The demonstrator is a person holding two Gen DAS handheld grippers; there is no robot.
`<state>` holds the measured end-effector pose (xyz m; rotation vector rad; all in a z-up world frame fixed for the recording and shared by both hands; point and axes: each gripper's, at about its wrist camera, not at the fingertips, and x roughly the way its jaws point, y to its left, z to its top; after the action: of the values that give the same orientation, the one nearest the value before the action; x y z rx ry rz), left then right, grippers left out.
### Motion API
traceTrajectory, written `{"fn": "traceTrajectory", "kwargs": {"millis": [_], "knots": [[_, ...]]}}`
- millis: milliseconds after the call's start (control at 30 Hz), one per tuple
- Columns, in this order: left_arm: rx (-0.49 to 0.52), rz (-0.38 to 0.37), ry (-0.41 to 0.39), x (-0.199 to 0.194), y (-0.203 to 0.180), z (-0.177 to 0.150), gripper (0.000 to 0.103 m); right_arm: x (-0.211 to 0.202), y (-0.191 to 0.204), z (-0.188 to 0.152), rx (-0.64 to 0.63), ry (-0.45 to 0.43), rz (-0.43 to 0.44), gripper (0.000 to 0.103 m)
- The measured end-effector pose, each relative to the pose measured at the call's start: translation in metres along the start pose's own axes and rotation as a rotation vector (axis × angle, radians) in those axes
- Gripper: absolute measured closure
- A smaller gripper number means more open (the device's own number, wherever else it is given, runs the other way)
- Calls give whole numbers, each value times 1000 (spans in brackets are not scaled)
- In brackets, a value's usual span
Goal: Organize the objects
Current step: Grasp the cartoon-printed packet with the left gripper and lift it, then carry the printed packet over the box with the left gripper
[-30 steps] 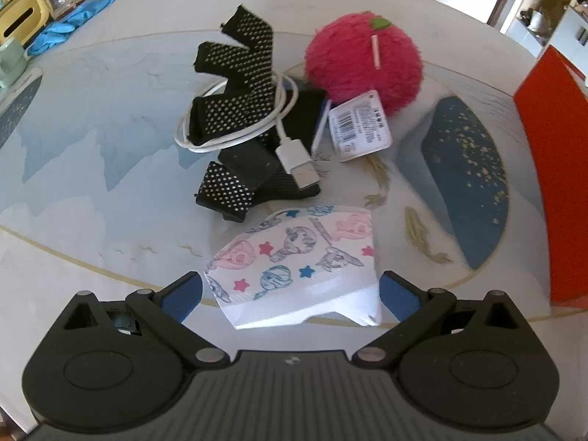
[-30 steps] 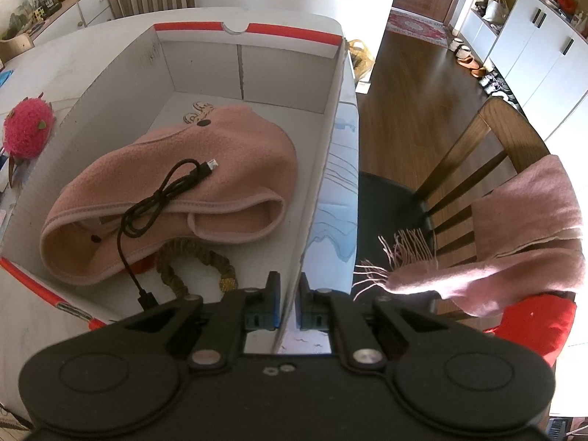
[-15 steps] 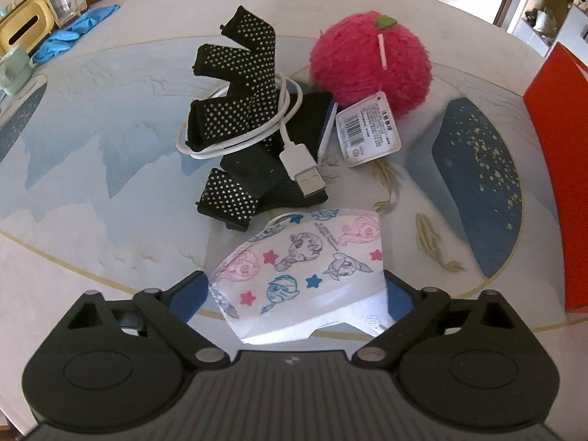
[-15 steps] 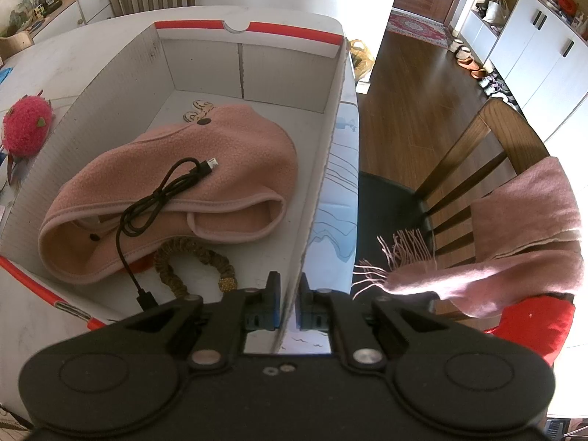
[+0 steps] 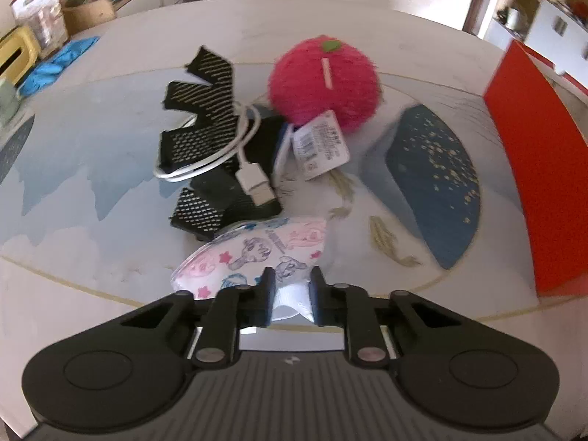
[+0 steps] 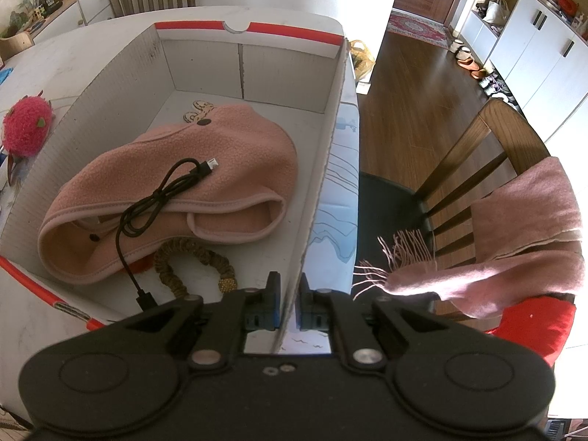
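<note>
My left gripper (image 5: 292, 294) is shut on the near edge of a cartoon-print face mask (image 5: 257, 253) that lies on the table. Behind it lie a black dotted glove (image 5: 200, 136) with a white USB cable (image 5: 242, 161) coiled on it, and a pink plush ball (image 5: 323, 81) with a paper tag. My right gripper (image 6: 290, 303) is shut on the right wall of a white cardboard box (image 6: 323, 169). The box holds a pink fleece hat (image 6: 220, 169), a black cable (image 6: 158, 198) and a braided bracelet (image 6: 198, 261).
The box's red outer side (image 5: 533, 154) stands at the right in the left wrist view. Blue gloves (image 5: 55, 62) and a yellow container (image 5: 14, 55) lie far left. A wooden chair (image 6: 496, 169) with a pink scarf (image 6: 514, 235) stands right of the table edge.
My left gripper has moved forward over the mask's near edge and closed from wide open onto it. My right gripper has stayed shut on the box wall.
</note>
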<state>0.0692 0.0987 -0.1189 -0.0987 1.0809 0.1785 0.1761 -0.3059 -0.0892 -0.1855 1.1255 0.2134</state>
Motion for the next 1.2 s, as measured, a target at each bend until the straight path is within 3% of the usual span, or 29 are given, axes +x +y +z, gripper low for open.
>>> {"fn": "traceTrajectory", "kwargs": {"millis": [167,367,700,867,1200], "knots": [[6,-29,-1,-8,-7,2,99,0,0,0,1,0,1,97],[8,-107,4,-24,-17,10,100,0,1,2,2,-1,4,97],[23,-294,-73,-67,-52,39,100,0,-1,1,10,-5,7,97],[85,-368,-143,-96,-77,58,100,0,-1,1,5,-5,4,97],[290,-462,-166,-113,-138,80,100,0,-2,2,7,-5,12,96]]}}
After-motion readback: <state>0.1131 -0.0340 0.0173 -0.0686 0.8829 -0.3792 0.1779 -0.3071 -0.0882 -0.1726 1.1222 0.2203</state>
